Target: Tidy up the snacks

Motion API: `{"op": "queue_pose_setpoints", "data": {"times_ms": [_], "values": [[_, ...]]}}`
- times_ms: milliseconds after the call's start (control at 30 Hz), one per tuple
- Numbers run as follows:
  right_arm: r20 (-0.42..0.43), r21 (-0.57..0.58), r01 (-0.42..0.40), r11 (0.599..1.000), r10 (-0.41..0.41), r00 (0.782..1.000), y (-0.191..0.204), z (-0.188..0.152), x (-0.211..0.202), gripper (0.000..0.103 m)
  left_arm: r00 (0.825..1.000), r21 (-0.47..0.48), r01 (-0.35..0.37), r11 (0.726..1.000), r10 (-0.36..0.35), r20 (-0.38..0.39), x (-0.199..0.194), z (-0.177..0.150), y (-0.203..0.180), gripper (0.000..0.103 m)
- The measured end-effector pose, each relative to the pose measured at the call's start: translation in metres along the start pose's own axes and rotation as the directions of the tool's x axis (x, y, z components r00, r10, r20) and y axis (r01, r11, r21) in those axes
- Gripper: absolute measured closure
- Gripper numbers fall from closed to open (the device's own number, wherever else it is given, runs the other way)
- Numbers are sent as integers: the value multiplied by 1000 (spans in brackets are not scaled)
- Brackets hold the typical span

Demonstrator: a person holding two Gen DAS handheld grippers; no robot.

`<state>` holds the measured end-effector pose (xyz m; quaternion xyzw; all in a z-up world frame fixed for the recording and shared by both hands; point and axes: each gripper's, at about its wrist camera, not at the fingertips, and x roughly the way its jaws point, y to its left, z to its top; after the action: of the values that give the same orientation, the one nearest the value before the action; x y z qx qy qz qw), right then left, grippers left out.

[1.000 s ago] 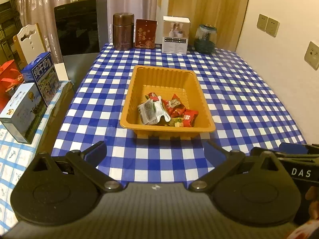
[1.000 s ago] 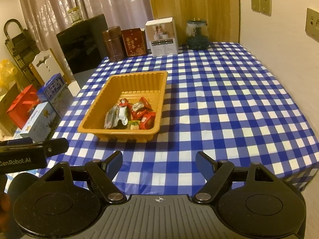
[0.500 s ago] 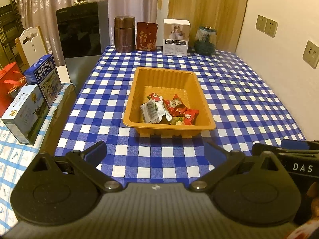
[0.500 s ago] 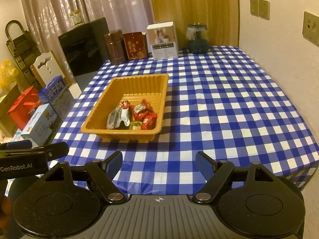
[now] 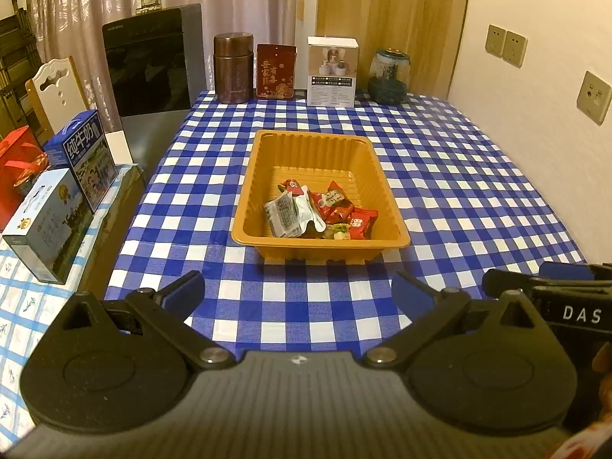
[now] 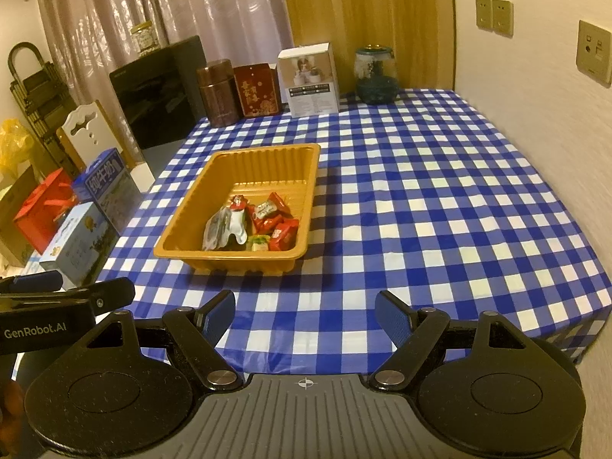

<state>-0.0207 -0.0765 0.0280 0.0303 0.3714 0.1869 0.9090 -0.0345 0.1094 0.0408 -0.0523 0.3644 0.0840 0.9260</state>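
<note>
An orange plastic tray (image 5: 267, 160) (image 6: 183, 214) stands in the middle of the blue-checked table. Several wrapped snacks lie in its near end: a silver packet (image 5: 292, 212) (image 6: 225, 223) and red packets (image 5: 361, 223) (image 6: 285, 233). My left gripper (image 5: 298, 290) is open and empty, held above the table's near edge, short of the tray. My right gripper (image 6: 304, 311) is open and empty, near the front edge, to the right of the tray. Each gripper's side shows in the other's view (image 5: 573, 306) (image 6: 57, 306).
At the table's back stand a brown canister (image 5: 233, 67), a red box (image 5: 276, 70), a white box (image 5: 332, 70) and a glass jar (image 5: 388, 76). Milk cartons (image 5: 49, 222) and a red bag (image 5: 15, 168) sit on a side table to the left. A wall runs along the right.
Both grippers have drawn back and risen a little from the tray, so more of the table shows. The tray and snacks have not moved.
</note>
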Motion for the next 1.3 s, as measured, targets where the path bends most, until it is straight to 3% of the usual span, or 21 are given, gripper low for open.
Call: {"op": "queue_pose_setpoints", "data": {"times_ms": [1300], "values": [[-1,7,1,1000,-1,1000,-4,1,0,23,1000,13,-3,1000,3,-5,2,0,1,0]]}}
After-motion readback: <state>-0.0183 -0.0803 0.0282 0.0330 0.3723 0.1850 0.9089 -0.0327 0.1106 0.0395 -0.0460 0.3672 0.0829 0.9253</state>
